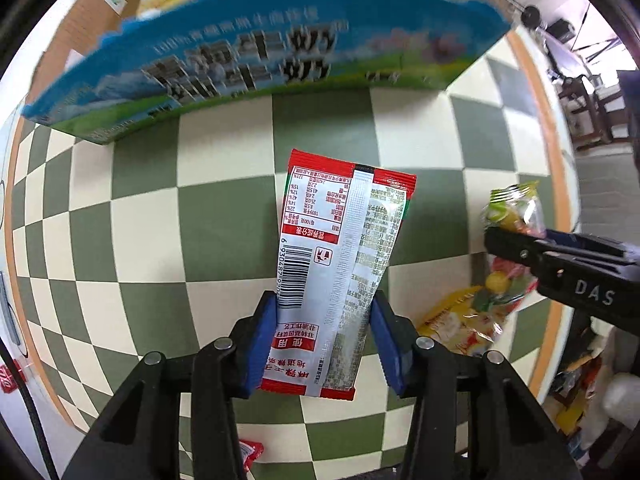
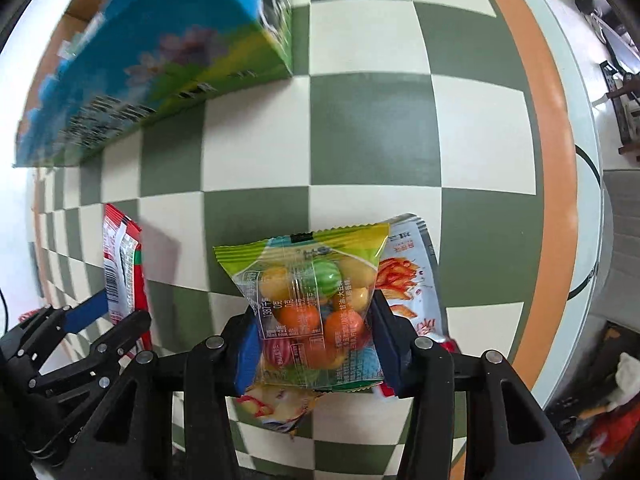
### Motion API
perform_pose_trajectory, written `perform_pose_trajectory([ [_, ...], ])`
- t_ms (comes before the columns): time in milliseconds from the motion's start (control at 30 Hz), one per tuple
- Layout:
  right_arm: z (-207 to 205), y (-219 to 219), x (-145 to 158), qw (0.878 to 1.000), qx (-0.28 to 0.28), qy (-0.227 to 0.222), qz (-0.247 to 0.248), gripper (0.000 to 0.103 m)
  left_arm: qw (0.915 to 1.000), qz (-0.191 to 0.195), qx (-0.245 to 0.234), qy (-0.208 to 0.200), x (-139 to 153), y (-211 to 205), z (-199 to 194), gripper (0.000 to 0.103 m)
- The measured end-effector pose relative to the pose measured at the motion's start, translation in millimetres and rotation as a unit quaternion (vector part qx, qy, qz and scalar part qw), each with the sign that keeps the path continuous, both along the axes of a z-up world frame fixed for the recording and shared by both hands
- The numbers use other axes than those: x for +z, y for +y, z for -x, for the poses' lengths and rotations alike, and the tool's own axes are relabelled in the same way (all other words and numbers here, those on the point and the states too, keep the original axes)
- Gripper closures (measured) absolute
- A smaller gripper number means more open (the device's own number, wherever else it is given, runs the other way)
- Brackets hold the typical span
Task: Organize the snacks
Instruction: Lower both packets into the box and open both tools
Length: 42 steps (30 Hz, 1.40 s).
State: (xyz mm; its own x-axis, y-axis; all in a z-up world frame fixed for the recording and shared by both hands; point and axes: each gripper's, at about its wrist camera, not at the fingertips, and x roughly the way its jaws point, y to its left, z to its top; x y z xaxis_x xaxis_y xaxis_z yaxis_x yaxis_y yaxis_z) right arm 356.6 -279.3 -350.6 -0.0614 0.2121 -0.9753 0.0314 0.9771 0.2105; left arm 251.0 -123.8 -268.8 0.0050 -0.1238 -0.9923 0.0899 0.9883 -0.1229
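Left gripper (image 1: 324, 344): pointing down over the checked surface (image 1: 224, 208). Blue fingers (image 1: 266, 344) clenched on a red-and-white packet (image 1: 332, 256), gripped at its near end; barcode and nutrition panel face the camera. Packet hangs clear of the surface, its far end free.

Right gripper (image 2: 316, 344): also pointing down. Fingers (image 2: 386, 344) grasping a clear candy bag (image 2: 308, 300) with green crimped top, round coloured sweets inside. Pads press both sides of the bag's lower half.

In the left wrist view the right gripper (image 1: 516, 248) shows at the right edge with the candy bag (image 1: 512, 216) in it. In the right wrist view the left gripper (image 2: 100, 312) shows at the lower left with the red packet (image 2: 122, 264).

Below the candy bag, on the surface: a silver snack pack (image 2: 408, 280) with red-orange strips printed on it, lying just right of the bag, partly hidden by it. A yellow pack (image 2: 276, 404) peeks out at the near side, under the gripper.

Far left: a blue-and-green carton (image 1: 248, 56), blurred, standing on the surface, with a brown cardboard box (image 1: 92, 12) behind it. Snack bags visible inside the box; contents too blurred to name.

Surface edge: orange band (image 2: 556, 184), then a pale rim. Another small red packet (image 1: 250, 452) lies near, half hidden under the left gripper.
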Motion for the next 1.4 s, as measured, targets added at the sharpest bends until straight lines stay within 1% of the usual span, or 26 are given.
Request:
perform_pose_trajectory([
  [133,6,-4,25,0.999,-0.015,-0.015,-0.028,0.051,0.9993,0.029,0.013,-0.018,34,19,-7,0.06],
  [167,12,-4,35,0.999,-0.02,-0.018,-0.037,0.051,0.9991,0.033,0.015,-0.022,39,21,-7,0.06],
  [200,17,-2,45,0.998,-0.024,-0.022,-0.047,0.051,0.9985,0.042,0.019,-0.03,52,26,-11,0.06],
  [333,11,6,88,0.995,-0.029,-0.049,-0.078,0.051,0.9961,0.065,0.025,-0.054,82,38,-13,0.06],
  [400,5,10,114,0.993,-0.028,-0.066,-0.097,0.051,0.9951,0.068,0.028,-0.065,85,39,-19,0.06],
  [467,6,13,132,0.99,-0.027,-0.083,-0.112,0.051,0.9942,0.069,0.031,-0.076,104,50,-39,0.06],
  [500,3,21,136,0.989,-0.027,-0.09,-0.117,0.051,0.9938,0.07,0.034,-0.079,101,52,-48,0.06],
  [533,-3,24,146,0.987,-0.025,-0.097,-0.124,0.051,0.9933,0.071,0.039,-0.082,103,56,-61,0.06],
  [600,-21,31,165,0.984,-0.025,-0.114,-0.133,0.051,0.9928,0.062,0.046,-0.092,111,69,-88,0.06],
  [667,-43,47,172,0.984,-0.021,-0.125,-0.128,0.051,0.9921,0.046,0.051,-0.104,110,81,-116,0.06],
  [700,-65,57,176,0.984,-0.021,-0.138,-0.116,0.051,0.9919,0.04,0.056,-0.107,108,88,-126,0.059],
  [733,-65,57,176,0.984,-0.021,-0.138,-0.116,0.051,0.9915,0.036,0.065,-0.107,107,99,-145,0.059],
  [800,-85,65,174,0.984,-0.024,-0.143,-0.1,0.051,0.9918,0.028,0.074,-0.101,101,113,-170,0.059],
  [833,-98,67,171,0.985,-0.028,-0.144,-0.093,0.051,0.9921,0.021,0.08,-0.095,95,122,-186,0.059],
  [933,-133,70,162,0.986,-0.047,-0.14,-0.078,0.051,0.9929,-0.001,0.09,-0.078,78,140,-218,0.059],
  [1000,-153,73,151,0.987,-0.054,-0.138,-0.054,0.051,0.9933,-0.016,0.093,-0.067,64,147,-235,0.059],
  [1033,-171,77,139,0.989,-0.055,-0.134,-0.032,0.051,0.9937,-0.026,0.091,-0.061,57,149,-242,0.059],
  [1067,-171,77,139,0.989,-0.055,-0.134,-0.032,0.051,0.9935,-0.032,0.094,-0.056,50,152,-248,0.059],
  [1167,-189,80,122,0.99,-0.056,-0.129,-0.01,0.051,0.9939,-0.04,0.096,-0.037,34,157,-260,0.059],
  [1200,-197,82,113,0.991,-0.055,-0.126,0.0,0.051,0.9941,-0.044,0.094,-0.032,29,158,-264,0.059],
  [1233,-197,82,113,0.991,-0.055,-0.126,0.0,0.051,0.9946,-0.047,0.089,-0.025,25,157,-267,0.057],
  [1300,-207,82,101,0.991,-0.061,-0.117,0.008,0.05,0.9948,-0.054,0.086,-0.008,16,157,-271,0.057],
  [1367,-209,81,99,0.991,-0.065,-0.116,0.01,0.05,0.9941,-0.053,0.094,-0.007,12,159,-272,0.057],
  [1400,-210,81,98,0.991,-0.067,-0.116,0.013,0.046,0.9939,-0.05,0.097,-0.008,10,160,-272,0.057],
])
